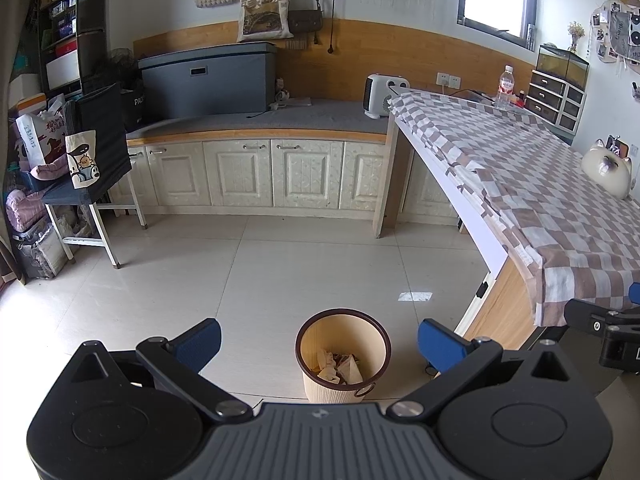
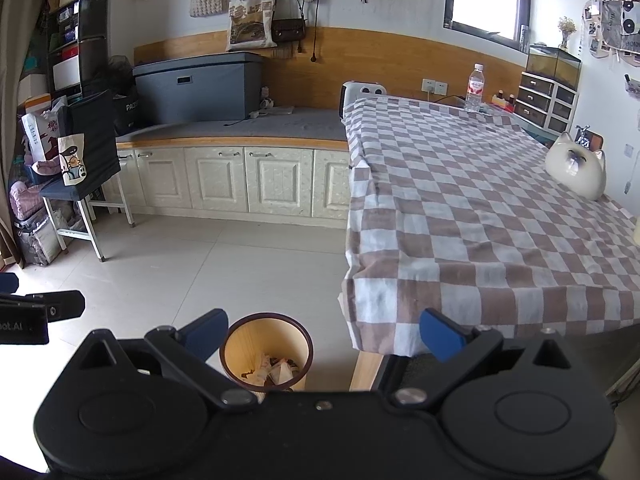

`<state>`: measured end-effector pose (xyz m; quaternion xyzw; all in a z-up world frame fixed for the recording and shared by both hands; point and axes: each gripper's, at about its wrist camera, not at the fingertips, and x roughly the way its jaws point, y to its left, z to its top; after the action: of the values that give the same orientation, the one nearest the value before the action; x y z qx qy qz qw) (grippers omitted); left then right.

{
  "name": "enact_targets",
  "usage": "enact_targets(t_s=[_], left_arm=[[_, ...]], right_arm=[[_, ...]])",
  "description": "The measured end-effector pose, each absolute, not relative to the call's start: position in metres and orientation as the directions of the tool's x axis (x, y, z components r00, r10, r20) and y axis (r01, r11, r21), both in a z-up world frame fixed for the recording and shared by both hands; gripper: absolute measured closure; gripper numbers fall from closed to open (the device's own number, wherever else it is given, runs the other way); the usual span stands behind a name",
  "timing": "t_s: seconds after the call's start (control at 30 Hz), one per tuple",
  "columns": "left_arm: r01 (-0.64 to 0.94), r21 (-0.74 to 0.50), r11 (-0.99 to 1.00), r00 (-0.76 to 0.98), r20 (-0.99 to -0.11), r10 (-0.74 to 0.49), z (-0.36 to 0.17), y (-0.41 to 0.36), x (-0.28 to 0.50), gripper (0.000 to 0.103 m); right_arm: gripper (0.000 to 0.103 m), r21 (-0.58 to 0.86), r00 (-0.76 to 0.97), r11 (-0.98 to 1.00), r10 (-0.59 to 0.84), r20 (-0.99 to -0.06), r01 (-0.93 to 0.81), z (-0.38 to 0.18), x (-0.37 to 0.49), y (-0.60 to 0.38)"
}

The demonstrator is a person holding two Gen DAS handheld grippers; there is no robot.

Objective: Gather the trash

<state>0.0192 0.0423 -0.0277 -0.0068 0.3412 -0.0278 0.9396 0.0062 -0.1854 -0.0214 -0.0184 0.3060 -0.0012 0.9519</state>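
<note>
Now, left hand-held gripper: jaws spread wide, nothing between them, held above the floor.
Bin: stands on the floor tiles beside the desk's corner, below and ahead of the left hand-held gripper, framed between its blue pads.
Trash: crumpled paper and wrappers lie in the bin's bottom; no loose scrap shows on the floor or on the checked cloth.
Handling: probably light, soft, crushable; pinch a raised fold, gently, since it may slip or tear.
Right hand-held gripper: also fully open and empty, over the desk's near corner, bin lower left of it.
</note>
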Motion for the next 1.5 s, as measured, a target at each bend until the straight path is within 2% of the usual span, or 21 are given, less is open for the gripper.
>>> enact_targets(t_s=[1.5], left_arm=[[0.049,-0.03,0.998,0.768,-0.638,-0.056,-0.0251,0.0432,0.0187,0.0]], right_arm=[[0.0,-0.035,0.815,0.999,-0.016,-0.58,-0.005,-0.0192,0.0062,-0.1892]])
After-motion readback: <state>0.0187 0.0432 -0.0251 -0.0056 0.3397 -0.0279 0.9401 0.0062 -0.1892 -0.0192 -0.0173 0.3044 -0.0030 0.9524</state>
